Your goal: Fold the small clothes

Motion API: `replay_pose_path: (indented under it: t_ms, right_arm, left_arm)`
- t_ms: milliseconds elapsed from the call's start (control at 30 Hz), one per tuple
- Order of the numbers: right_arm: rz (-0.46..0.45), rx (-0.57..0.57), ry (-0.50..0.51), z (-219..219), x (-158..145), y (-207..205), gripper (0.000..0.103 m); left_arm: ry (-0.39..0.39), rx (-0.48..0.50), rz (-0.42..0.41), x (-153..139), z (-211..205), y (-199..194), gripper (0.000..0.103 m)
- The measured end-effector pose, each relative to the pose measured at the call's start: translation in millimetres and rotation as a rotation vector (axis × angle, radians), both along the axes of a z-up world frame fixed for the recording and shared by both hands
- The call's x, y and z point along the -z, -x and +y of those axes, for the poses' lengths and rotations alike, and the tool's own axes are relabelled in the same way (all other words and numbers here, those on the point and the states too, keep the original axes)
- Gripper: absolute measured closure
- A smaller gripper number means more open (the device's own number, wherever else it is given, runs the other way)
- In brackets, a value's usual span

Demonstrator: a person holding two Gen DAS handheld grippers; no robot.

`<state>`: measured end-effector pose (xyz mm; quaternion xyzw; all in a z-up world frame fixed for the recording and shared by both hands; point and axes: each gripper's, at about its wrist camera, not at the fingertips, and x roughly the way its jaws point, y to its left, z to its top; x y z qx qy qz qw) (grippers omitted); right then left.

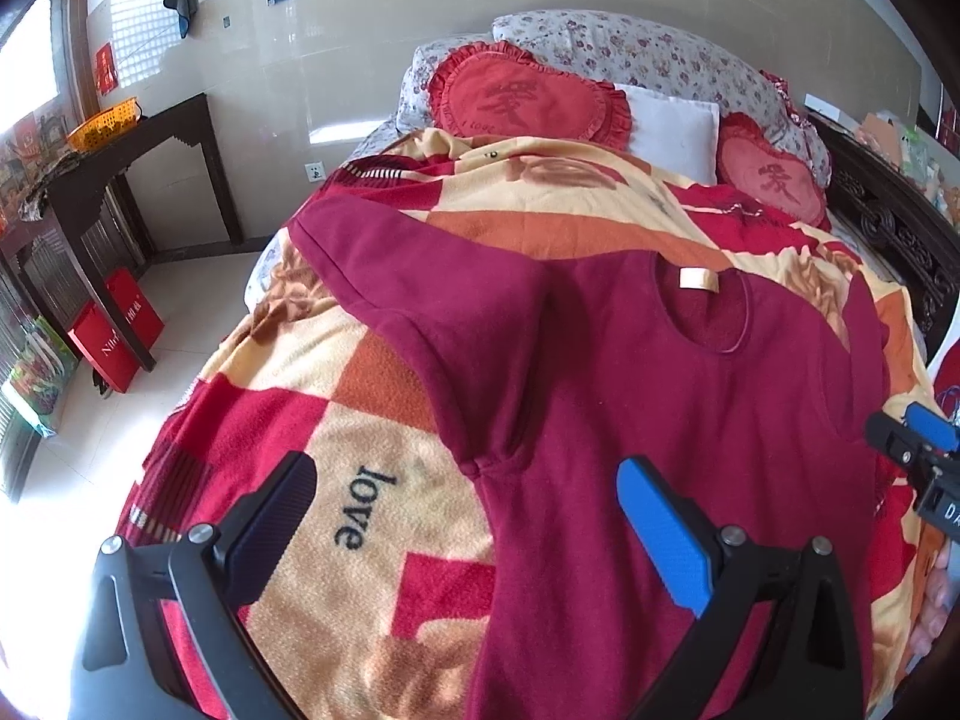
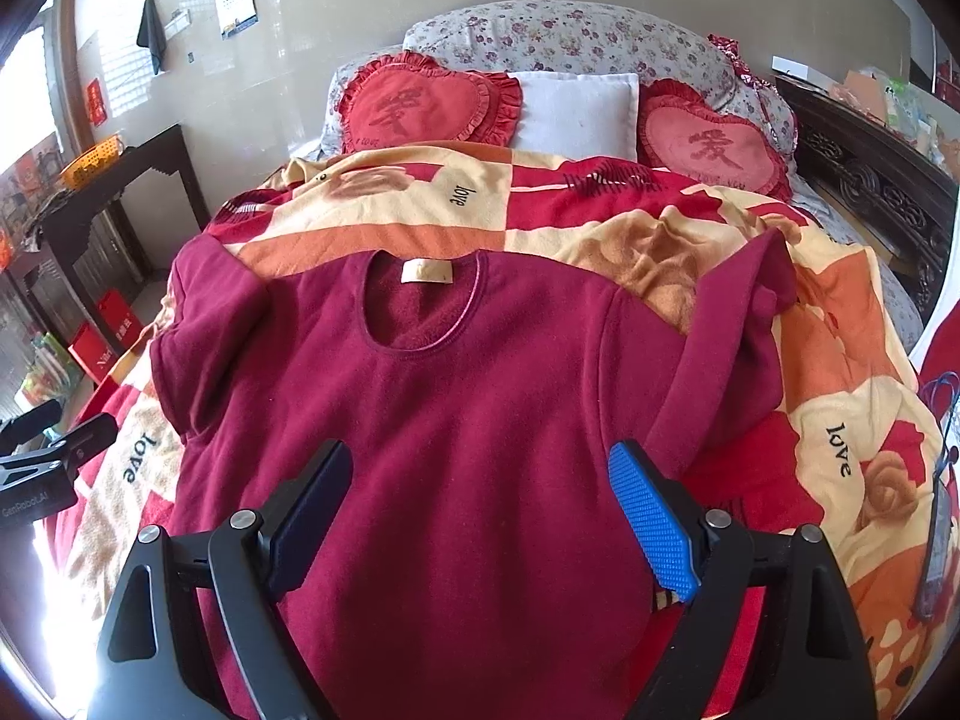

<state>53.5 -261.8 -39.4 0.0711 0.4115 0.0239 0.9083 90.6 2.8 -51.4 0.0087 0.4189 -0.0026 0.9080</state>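
Observation:
A dark red long-sleeved top (image 1: 648, 420) lies flat, front up, on a patterned blanket (image 1: 336, 420) on the bed; it also shows in the right wrist view (image 2: 432, 420). Its neck label (image 2: 427, 271) faces up, and both sleeves spread outward. My left gripper (image 1: 468, 474) is open and empty, held above the top's left side near the left armpit. My right gripper (image 2: 480, 462) is open and empty above the top's lower body. The right gripper also shows at the right edge of the left wrist view (image 1: 918, 444).
Two red heart cushions (image 2: 420, 105) and a white pillow (image 2: 576, 105) lie at the bed's head. A dark wooden side table (image 1: 120, 162) with an orange basket (image 1: 102, 120) stands left. Red bags (image 1: 117, 330) sit on the floor. A dark carved bed frame (image 2: 870, 198) runs along the right.

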Motion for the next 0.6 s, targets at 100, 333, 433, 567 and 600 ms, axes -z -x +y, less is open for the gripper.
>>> replay_pose_path:
  t_ms: [100, 333, 433, 567, 600]
  right_arm:
    - [0.001, -0.006, 0.012, 3.9, 0.8, -0.3, 0.03]
    - [0.011, -0.004, 0.008, 5.5, 5.6, 0.0, 0.03]
    - [0.014, 0.0, 0.01, 4.9, 8.0, -0.6, 0.03]
    - [0.021, 0.007, 0.004, 2.4, 10.7, -0.6, 0.03]
    - [0.022, 0.008, 0.003, 2.0, 11.0, -0.7, 0.03]
  left_arm:
    - [0.017, 0.007, 0.005, 2.7, -7.1, -0.3, 0.001]
    - [0.01, 0.031, 0.014, 9.2, -21.6, -1.6, 0.001]
    - [0.006, 0.049, 0.019, 12.7, -26.7, -0.7, 0.001]
    - [0.016, 0.06, 0.035, 17.6, -31.1, -0.8, 0.001]
    - [0.017, 0.067, 0.04, 18.7, -32.5, -1.1, 0.001]
